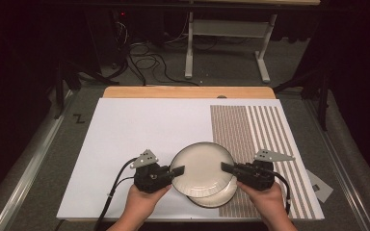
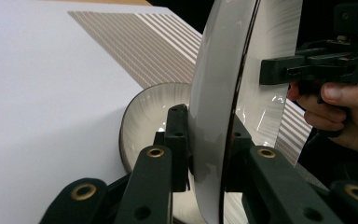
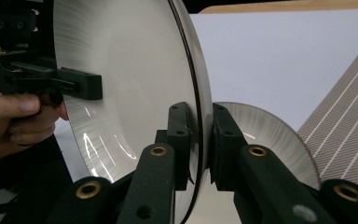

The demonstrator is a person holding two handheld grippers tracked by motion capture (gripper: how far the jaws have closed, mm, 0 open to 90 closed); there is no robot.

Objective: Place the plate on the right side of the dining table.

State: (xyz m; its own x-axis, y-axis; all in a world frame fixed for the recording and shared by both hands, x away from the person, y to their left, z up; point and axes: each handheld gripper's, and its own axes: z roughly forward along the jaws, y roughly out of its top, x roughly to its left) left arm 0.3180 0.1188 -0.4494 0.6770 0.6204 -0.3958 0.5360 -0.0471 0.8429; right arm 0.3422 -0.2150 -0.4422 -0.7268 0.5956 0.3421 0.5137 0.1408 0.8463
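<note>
A cream plate with a dark rim (image 1: 201,166) hangs tilted just above the table, held at opposite edges. My left gripper (image 1: 177,171) is shut on its left rim, and my right gripper (image 1: 227,167) is shut on its right rim. A second, matching plate (image 1: 220,197) lies on the table beneath it, mostly hidden. In the left gripper view the jaws of the left gripper (image 2: 207,128) clamp the held plate (image 2: 214,70) edge-on, with the lower plate (image 2: 149,116) behind. In the right gripper view the right gripper (image 3: 199,114) pinches the held plate (image 3: 130,70), with the lower plate (image 3: 270,135) beyond.
The plates sit over a white board (image 1: 125,144) whose right part carries brown stripes (image 1: 260,130). A wooden strip (image 1: 188,92) runs along its far edge. A small grey card (image 1: 320,185) lies off the board at the right. Cables and a table frame (image 1: 231,29) stand on the floor beyond.
</note>
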